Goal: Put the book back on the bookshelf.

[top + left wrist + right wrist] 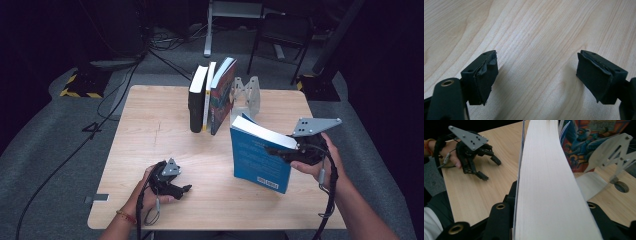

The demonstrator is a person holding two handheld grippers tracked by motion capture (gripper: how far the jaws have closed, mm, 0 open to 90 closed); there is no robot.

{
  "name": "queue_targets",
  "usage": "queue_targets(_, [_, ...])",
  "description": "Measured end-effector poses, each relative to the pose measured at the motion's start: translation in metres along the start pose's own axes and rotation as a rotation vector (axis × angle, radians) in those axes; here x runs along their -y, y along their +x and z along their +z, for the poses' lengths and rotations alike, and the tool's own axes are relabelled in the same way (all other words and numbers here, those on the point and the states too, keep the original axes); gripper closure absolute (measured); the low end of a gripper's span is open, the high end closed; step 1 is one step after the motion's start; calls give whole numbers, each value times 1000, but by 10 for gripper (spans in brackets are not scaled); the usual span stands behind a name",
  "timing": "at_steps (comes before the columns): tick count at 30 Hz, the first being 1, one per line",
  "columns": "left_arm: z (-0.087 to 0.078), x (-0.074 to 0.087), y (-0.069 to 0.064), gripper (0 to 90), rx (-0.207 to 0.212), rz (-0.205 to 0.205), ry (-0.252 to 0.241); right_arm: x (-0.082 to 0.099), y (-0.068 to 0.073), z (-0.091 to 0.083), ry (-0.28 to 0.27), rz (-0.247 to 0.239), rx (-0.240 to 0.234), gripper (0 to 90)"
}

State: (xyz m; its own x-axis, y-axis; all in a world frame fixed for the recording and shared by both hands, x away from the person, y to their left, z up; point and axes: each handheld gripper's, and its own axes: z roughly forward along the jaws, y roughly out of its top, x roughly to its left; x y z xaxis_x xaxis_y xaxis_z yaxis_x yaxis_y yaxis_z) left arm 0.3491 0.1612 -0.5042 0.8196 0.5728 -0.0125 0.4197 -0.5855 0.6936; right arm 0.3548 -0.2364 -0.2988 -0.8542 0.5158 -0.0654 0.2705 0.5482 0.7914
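**Blue book held on edge over the table, right of the shelved row**

The wooden table (150, 130) carries everything; its far corners fade into a dark room where little can be made out. The blue book (257, 157) stands upright near the table's right side, long axis vertical and leaning a little, page block facing the right gripper (285, 151), whose jaws are clamped across its thickness. In the right gripper view the white pages hide the jaw tips and much of the scene behind. Beyond it, three books (210, 97) stand in a row at the far middle, the nearest showing a colourful cover. A metal bookend (246, 95) stands just right of that row, between it and the held book. The left gripper (181, 192) rests near the front left, jaws spread wide over bare wood with nothing between them.
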Motion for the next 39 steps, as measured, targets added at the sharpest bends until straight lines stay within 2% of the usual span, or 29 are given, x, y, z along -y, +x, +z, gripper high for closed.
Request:
queue_targets(12, [0, 0, 0, 174, 4, 0, 1, -2, -24, -14, 41, 57, 147, 609])
queue_targets(15, [0, 0, 0, 174, 4, 1, 0, -4, -28, -14, 54, 72, 169, 608])
queue_targets(21, [0, 0, 0, 174, 3, 0, 0, -10, -34, -11, 46, 92, 195, 608])
queue_targets(27, [0, 0, 0, 174, 2, -2, 1, -25, -40, 3, 44, 102, 215, 608])
queue_targets(31, [0, 0, 0, 174, 3, -3, 0, -36, -47, 13, 32, 128, 227, 608])
queue_targets(39, [0, 0, 0, 174, 3, -3, 0, -54, -61, 29, 16, 156, 288, 608])
